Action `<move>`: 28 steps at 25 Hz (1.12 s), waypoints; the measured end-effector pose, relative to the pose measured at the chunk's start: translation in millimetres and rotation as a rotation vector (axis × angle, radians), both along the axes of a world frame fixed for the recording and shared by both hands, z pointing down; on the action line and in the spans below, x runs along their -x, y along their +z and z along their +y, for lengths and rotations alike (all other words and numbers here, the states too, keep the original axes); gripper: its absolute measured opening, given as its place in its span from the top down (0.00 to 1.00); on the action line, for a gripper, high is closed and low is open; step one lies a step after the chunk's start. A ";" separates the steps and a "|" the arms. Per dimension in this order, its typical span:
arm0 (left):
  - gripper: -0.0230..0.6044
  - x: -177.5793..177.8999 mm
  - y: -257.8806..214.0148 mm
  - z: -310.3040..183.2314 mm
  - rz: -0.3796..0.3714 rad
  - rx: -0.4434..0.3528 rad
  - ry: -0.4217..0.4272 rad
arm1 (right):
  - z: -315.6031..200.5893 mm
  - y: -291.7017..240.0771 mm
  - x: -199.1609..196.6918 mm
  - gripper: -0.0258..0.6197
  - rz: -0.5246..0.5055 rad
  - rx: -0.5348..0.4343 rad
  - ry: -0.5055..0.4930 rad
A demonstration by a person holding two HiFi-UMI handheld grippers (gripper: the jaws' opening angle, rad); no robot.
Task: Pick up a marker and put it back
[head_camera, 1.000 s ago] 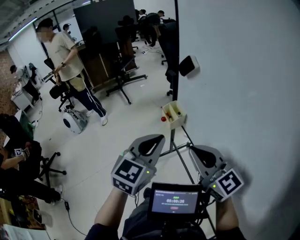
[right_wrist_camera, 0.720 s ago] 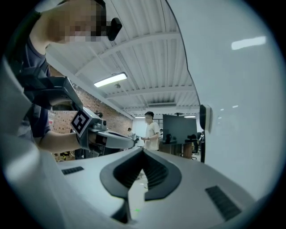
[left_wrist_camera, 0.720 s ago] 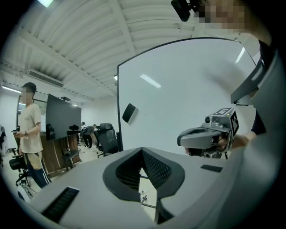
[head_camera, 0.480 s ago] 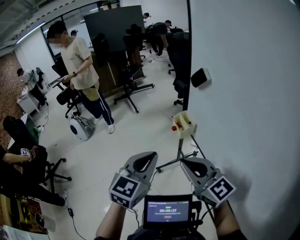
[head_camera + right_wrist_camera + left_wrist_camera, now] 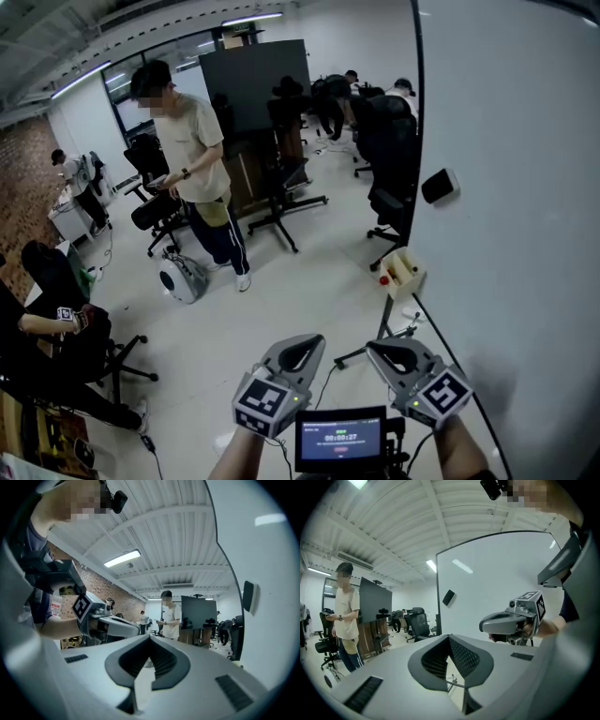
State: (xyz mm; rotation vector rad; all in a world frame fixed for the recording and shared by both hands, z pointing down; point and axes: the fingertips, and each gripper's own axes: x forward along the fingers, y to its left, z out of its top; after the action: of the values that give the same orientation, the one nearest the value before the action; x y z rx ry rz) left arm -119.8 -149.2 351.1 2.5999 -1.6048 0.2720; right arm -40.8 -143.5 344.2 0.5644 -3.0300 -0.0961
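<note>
Your L gripper (image 5: 300, 351) and R gripper (image 5: 392, 354) were clenched, empty. The marker tray (image 5: 409, 272) sat far ahead of the jaws; shut jaws could've just bumped it.

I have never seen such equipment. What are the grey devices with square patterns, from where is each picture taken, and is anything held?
No robot: a person holds a two-jaw gripper in each hand, the left gripper and the right gripper. The patterned cubes are part of them. One picture comes from a camera on the person's head, looking down; the other two come from cameras riding on each gripper, looking along its jaws. Both pairs of jaws are closed and empty. At the right stands a whiteboard with a small tray.
</note>
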 end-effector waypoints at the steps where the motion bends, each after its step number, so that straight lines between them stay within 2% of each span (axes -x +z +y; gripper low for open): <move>1: 0.96 4.7 1.4 3.4 0.003 0.000 0.000 | 3.0 0.8 4.6 0.95 0.005 -0.001 -0.004; 5: 0.96 16.1 10.2 12.7 0.015 0.014 -0.007 | 13.0 7.4 10.0 0.95 0.030 0.014 0.004; 10: 0.96 31.6 8.9 12.6 0.021 -0.026 -0.011 | 19.3 8.5 14.9 0.95 0.024 0.017 0.039; 15: 0.96 30.6 6.4 25.3 0.126 -0.101 -0.005 | 43.0 19.1 6.2 0.95 0.062 0.038 0.123; 19: 0.96 11.4 17.7 28.8 0.121 -0.070 0.061 | 56.9 22.9 -6.9 0.95 0.073 0.040 0.169; 24: 0.96 -24.1 16.2 39.5 0.044 -0.056 0.150 | 66.7 15.9 -30.1 0.95 0.042 0.048 0.197; 28: 0.96 -44.8 11.9 47.2 0.057 -0.043 0.170 | 77.2 5.5 -45.8 0.95 0.030 0.029 0.182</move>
State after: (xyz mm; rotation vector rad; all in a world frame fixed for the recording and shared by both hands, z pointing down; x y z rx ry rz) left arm -75.0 -102.0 363.0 2.7539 -1.3892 0.1729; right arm 5.0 -66.3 349.7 0.8237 -2.9293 -0.0517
